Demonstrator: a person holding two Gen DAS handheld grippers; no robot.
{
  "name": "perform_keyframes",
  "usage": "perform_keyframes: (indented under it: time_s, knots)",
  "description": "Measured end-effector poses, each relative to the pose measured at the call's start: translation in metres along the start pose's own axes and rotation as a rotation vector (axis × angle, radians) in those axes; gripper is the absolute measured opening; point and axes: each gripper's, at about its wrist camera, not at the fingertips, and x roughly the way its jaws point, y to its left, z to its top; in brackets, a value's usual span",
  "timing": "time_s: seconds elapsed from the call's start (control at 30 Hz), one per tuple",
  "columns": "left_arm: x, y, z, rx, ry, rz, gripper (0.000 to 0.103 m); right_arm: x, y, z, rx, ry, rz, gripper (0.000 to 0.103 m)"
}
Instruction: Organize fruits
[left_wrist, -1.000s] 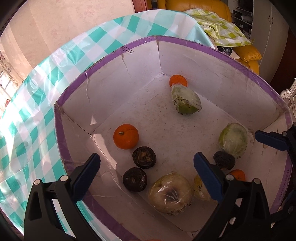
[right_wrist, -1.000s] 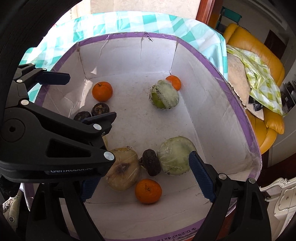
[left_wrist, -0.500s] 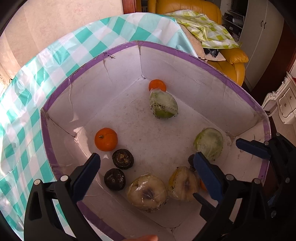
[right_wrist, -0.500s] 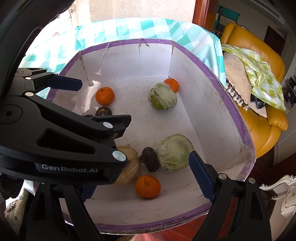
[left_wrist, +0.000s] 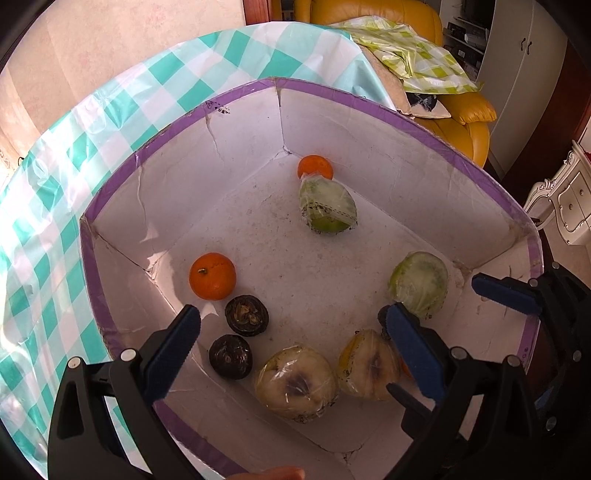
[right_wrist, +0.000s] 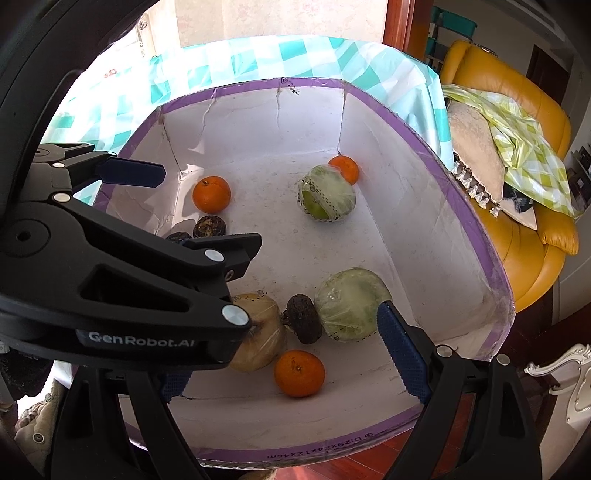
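Observation:
A white cardboard box (left_wrist: 369, 110) with a purple rim holds all the fruit. Oranges lie at the left (left_wrist: 212, 275), in the far corner (left_wrist: 315, 167) and near the front (right_wrist: 299, 373). There are two green wrapped fruits (left_wrist: 327, 206) (left_wrist: 419, 282), two yellowish wrapped fruits (left_wrist: 295, 384) (left_wrist: 369, 363) and three dark fruits (left_wrist: 246, 315) (left_wrist: 231, 356) (right_wrist: 303, 323). My left gripper (left_wrist: 291, 317) hangs open above the near left fruits, holding nothing. My right gripper (right_wrist: 277, 332) is open over the front right fruits; the left gripper's body hides its left finger.
The box sits on a teal and white checked tablecloth (left_wrist: 110, 122). A yellow sofa (right_wrist: 524, 110) with a green checked cloth stands to the right, beyond the table. A white carved cabinet (left_wrist: 561, 199) is at the far right. A person's fingertip (left_wrist: 273, 472) shows at the bottom edge.
Both views have pulled back and tilted up a little, so more of the box and room shows. No fruit has moved. Both grippers stay open.

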Motion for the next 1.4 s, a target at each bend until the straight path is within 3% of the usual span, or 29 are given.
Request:
perform_keyframes:
  time_s: [0.33, 0.67, 1.4]
  knots:
    - [-0.001, 0.008, -0.002, -0.039, -0.002, -0.016, 0.101, 0.003, -0.002, 0.004, 0.026, 0.029, -0.011, 0.086]
    - [0.014, 0.012, -0.012, -0.015, 0.005, 0.052, 0.101, 0.005, -0.001, 0.003, 0.024, 0.031, -0.022, 0.086]
    - [0.013, 0.016, -0.012, -0.024, 0.019, 0.017, 0.101, 0.007, 0.003, 0.002, 0.010, 0.035, -0.041, 0.086]
